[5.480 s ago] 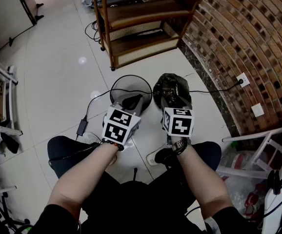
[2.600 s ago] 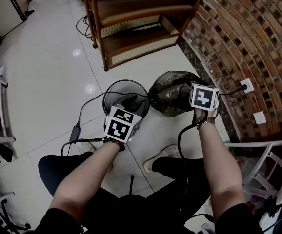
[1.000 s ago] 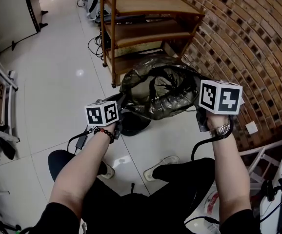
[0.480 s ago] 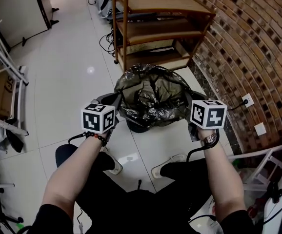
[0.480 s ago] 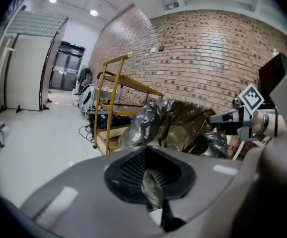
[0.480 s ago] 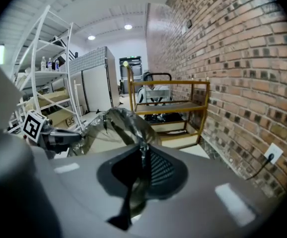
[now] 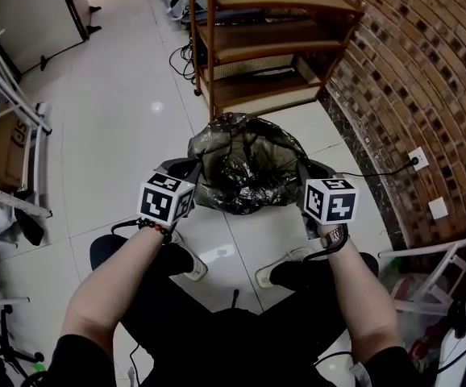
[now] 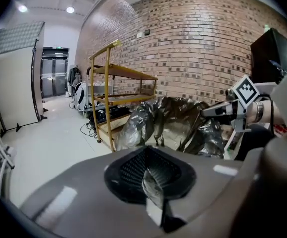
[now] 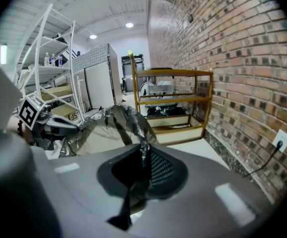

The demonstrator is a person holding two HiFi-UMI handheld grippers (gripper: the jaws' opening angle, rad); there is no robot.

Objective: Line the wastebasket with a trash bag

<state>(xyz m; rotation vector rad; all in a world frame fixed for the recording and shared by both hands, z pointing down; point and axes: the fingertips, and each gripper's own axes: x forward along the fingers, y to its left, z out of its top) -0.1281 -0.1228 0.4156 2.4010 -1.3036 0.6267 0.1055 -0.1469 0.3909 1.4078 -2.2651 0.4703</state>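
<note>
Holding black trash bag [image 7: 245,160] spread wide at 12 o'clock | left gripper [image 7: 186,170] pinched tight on its 9 o'clock rim | right gripper [image 7: 308,170] pinched on 3 o'clock rim | wooden shelf [image 7: 257,47] beyond

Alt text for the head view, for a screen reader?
From above: a person's left gripper and right gripper are each shut on the edge of a dark trash bag, which is stretched open between them above a white floor. A wooden shelf and a brick wall stand behind.
</note>
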